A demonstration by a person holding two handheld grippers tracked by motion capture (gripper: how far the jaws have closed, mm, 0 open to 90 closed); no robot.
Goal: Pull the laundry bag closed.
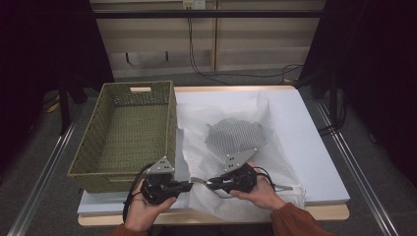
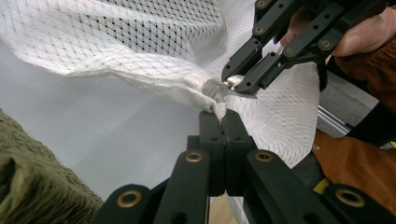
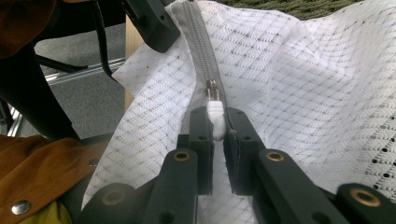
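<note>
At the near edge of the table, beside the basket, the mesh bag lies with a dark item inside. Our left gripper is clamped tight on the bag's corner at the zip end; our right gripper is closed on the white zip pull. We judge the zip is about to be run. To do it well, we keep the 2 grippers pulling straight apart along the grey zipper, holding the fabric taut so the slider does not snag the mesh.
</note>
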